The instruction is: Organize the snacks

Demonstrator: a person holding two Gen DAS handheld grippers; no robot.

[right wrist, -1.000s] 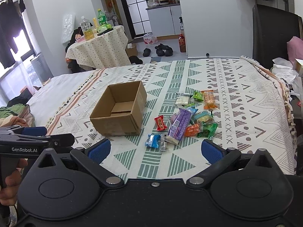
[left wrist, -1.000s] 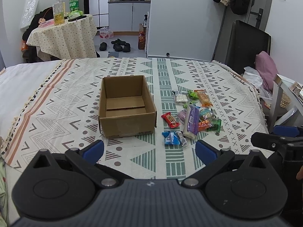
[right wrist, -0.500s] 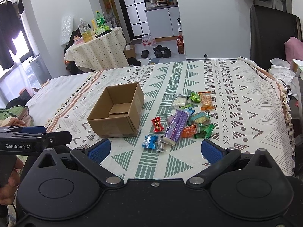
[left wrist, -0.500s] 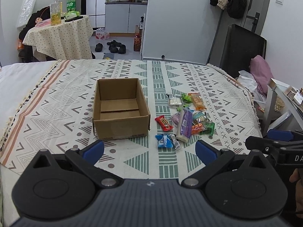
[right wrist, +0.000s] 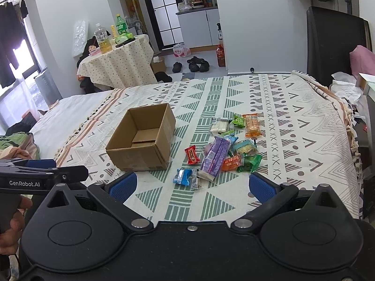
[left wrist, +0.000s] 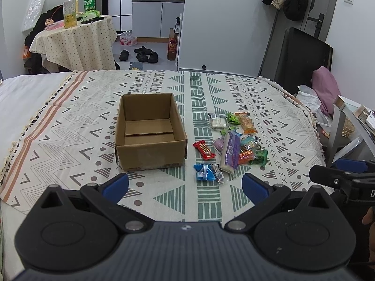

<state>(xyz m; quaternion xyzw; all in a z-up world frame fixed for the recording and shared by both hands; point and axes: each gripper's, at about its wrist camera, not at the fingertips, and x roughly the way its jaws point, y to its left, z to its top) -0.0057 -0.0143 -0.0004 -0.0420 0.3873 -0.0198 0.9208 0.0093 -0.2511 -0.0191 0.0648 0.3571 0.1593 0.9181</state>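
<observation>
Left wrist view shows your left gripper [left wrist: 185,187] with its blue pads spread wide and nothing between them, held low at the near edge of the patterned bedspread [left wrist: 269,107]; your right gripper [right wrist: 192,185] is likewise spread and empty. The cardboard box [left wrist: 150,131] sits open and empty, and every snack lies loose in a cluster just to its right. The likely trouble is the overlap: the long purple packet [right wrist: 214,157] rests on its neighbours, so closing on it could drag the orange packet [right wrist: 232,162] or the green packet [right wrist: 249,162] along, or scatter them. The blue packet [left wrist: 204,172] touches a small clear wrapper [left wrist: 217,172], so you might pinch both. Slick film on soft bedding may slide away as the pads close, and the light box may shift if you bump its wall. The red packet [left wrist: 204,149] lies apart from the others and looks the easiest pick. The only clear writing is "GenRobot.AI" on the left gripper's side in the right wrist view; print on the wrappers is too small to read.
</observation>
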